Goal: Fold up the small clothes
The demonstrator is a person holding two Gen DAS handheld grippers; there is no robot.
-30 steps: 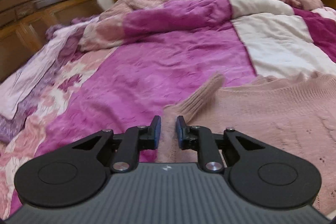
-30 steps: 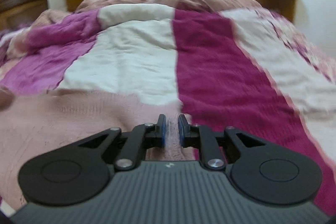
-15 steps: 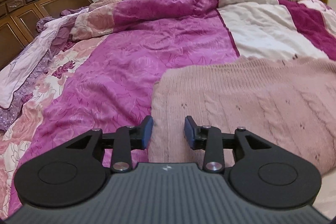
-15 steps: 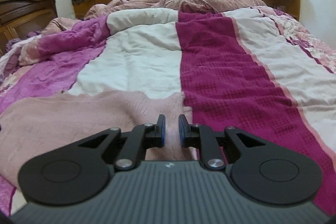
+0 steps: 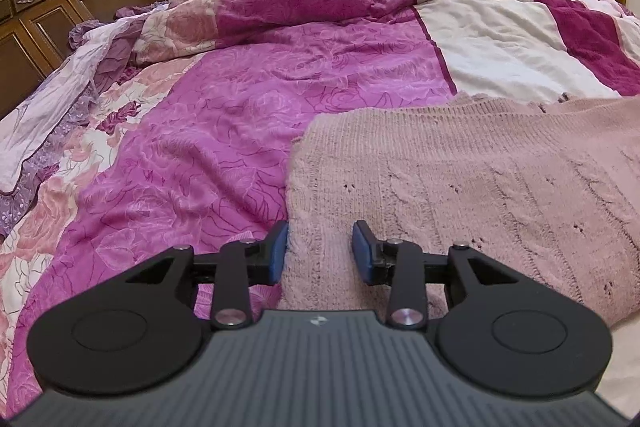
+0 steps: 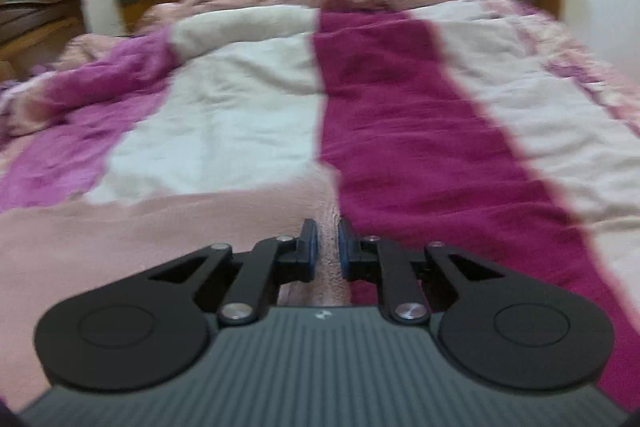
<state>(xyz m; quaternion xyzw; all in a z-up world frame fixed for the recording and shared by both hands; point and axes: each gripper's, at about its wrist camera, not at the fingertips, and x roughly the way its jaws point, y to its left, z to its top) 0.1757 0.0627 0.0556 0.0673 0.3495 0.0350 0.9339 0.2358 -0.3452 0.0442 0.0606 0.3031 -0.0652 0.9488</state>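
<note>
Between right claw (image 6: 324, 251) pads: sweater (image 6: 120, 239)

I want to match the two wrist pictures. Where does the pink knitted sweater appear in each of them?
Left wrist: the pink knitted sweater fills the lower right, its left edge between the open left gripper.
Right wrist: it covers the lower left, blurred, a fold of it pinched in the right gripper.
Shared landmark: the white blanket panel, upper right in the left view, centre left in the right view.
</note>
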